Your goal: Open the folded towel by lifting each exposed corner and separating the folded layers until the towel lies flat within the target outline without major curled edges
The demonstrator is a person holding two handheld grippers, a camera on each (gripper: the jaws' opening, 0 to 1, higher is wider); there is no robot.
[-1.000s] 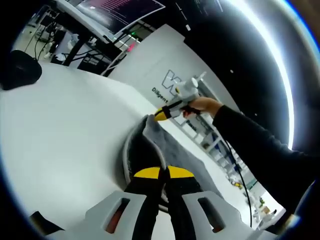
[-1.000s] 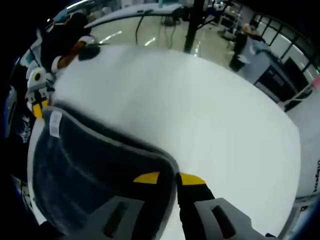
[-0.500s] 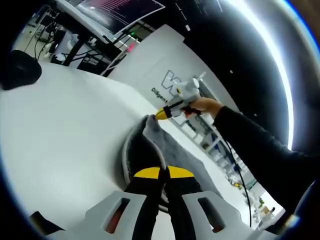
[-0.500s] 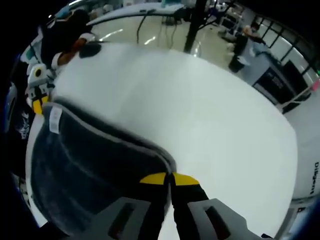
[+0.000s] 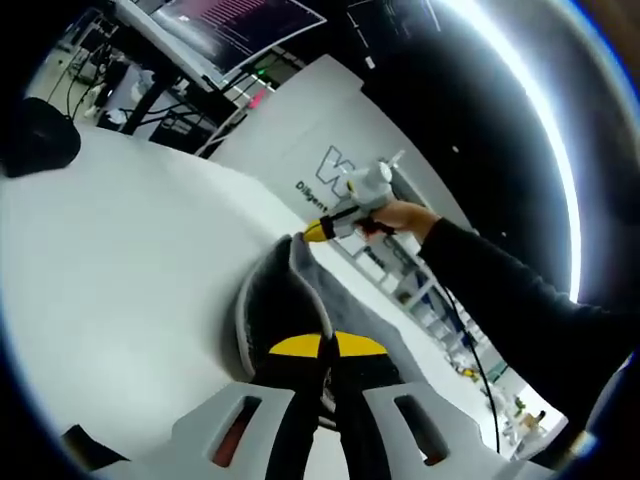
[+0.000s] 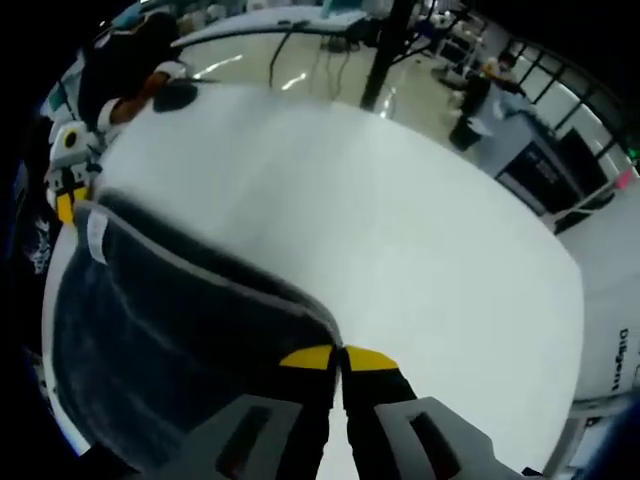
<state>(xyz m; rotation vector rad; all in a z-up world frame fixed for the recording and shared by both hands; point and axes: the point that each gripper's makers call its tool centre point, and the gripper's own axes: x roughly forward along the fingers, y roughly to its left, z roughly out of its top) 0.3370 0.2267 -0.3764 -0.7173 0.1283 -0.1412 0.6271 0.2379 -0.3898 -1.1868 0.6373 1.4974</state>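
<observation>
Dark grey towel [image 6: 170,350] with a pale border, held up off the white table [image 6: 400,250] between two hand-held grippers. In the right gripper view, the towel's upper hem runs taut from the near corner to the far one, where a small white label [image 6: 96,234] is sewn just below the edge; broad bare tabletop lies beyond the hem, as far as the table's rounded far rim. The right gripper [image 6: 340,356] has its yellow-tipped jaws pressed together on the near corner of the towel. In the left gripper view, the left gripper [image 5: 326,346] is likewise clamped on the towel's edge, jaws together, and the cloth rises away in a narrow fold to the far corner, which the other gripper pinches in a person's hand [image 5: 398,217]. Open table spreads to the left of the fold.
</observation>
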